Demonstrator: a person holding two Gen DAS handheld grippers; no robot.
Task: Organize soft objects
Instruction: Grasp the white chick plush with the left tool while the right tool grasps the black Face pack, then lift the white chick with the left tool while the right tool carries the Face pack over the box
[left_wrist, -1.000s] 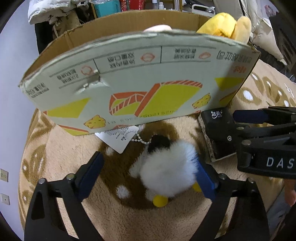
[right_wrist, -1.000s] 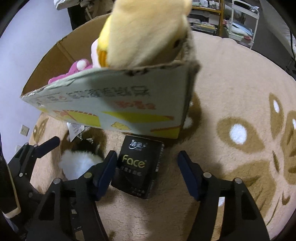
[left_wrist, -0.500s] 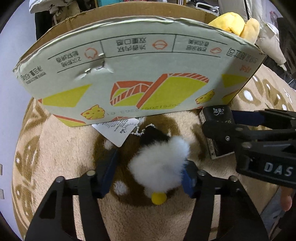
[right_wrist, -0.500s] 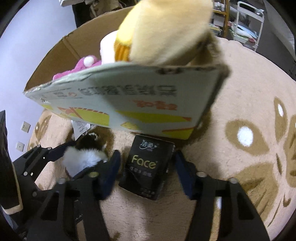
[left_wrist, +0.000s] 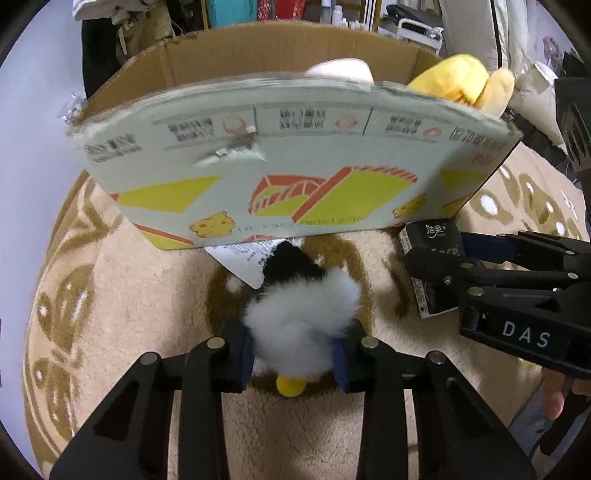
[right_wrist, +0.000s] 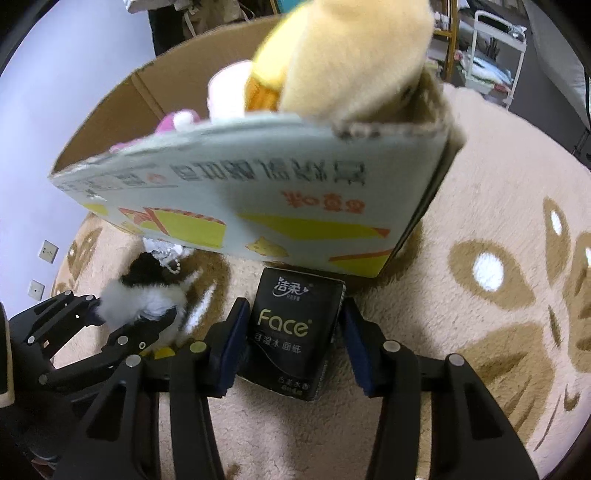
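Both tongs have closed: left gripper (left_wrist: 295, 354) squeezes the fluffy toy (left_wrist: 301, 325), right gripper (right_wrist: 291, 345) pinches the tissue pack (right_wrist: 291, 332). I fear the fur slips out when lifting.

The fluffy white-and-black plush toy (left_wrist: 301, 325) has yellow feet. The open cardboard box (left_wrist: 295, 177) shows yellow and orange cheese graphics (on pale grey), above a beige rug with brown, white-dotted motifs (right_wrist: 491, 291). The black tissue pack (right_wrist: 291, 332) carries gold lettering.
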